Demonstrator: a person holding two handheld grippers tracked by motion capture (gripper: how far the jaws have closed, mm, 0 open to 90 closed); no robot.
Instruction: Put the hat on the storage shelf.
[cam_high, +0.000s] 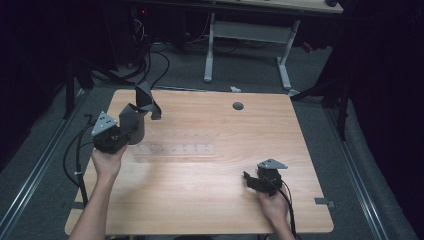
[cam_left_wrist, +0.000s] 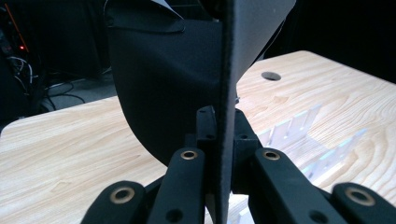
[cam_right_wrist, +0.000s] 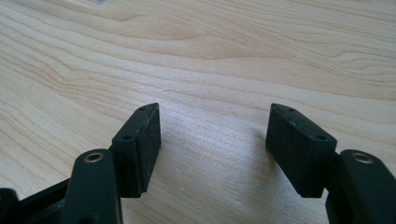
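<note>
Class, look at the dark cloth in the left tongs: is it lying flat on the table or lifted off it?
Lifted. The left tongs pinch the dark cloth by one edge; it hangs curled above the table.

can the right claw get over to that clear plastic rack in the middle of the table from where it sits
Probably yes. The right claw is open and holds nothing, and bare wood lies between it and the clear rack. The left claw, shut on a dark sheet, hangs by the rack's left end, off that path.

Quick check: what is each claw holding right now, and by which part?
The left claw is shut on the dark grey fabric piece, pinching its thin edge. The right claw is open over the table, holding nothing.
</note>
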